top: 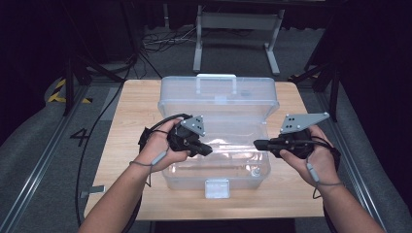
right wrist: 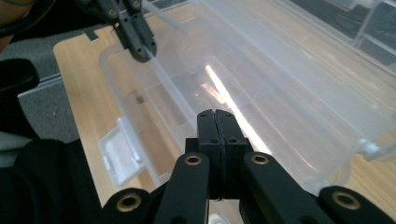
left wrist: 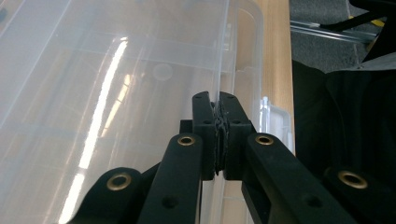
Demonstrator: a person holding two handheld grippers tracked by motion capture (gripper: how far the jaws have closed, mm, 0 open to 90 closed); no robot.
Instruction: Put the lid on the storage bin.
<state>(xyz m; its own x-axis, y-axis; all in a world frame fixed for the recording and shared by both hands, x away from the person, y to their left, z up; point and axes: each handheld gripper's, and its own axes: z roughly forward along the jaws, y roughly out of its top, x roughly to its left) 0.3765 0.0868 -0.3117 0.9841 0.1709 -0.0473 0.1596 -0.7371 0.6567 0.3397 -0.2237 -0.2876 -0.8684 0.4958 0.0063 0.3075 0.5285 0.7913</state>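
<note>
A: Where does the clear, rectangular plastic storage box [top: 216, 145] sit?

B: In the middle of the pale wooden table [top: 126, 131], lid [top: 218, 92] thrown back toward the far edge; white latch [top: 217, 188] on the near wall.

A: And the grippers?

B: The left gripper [left wrist: 218, 122] has its jaws pinched on the thin clear rim [left wrist: 223, 56] of the box; the right gripper [right wrist: 217, 122] hangs over the open tub, jaws pressed together on nothing.

A: How will it handle?

B: Light, I'd judge; walls thin, glossy, likely slippery and springy; grip the stiffer rim or the lid's handle [top: 216, 77], gently, lest it crack.
</note>
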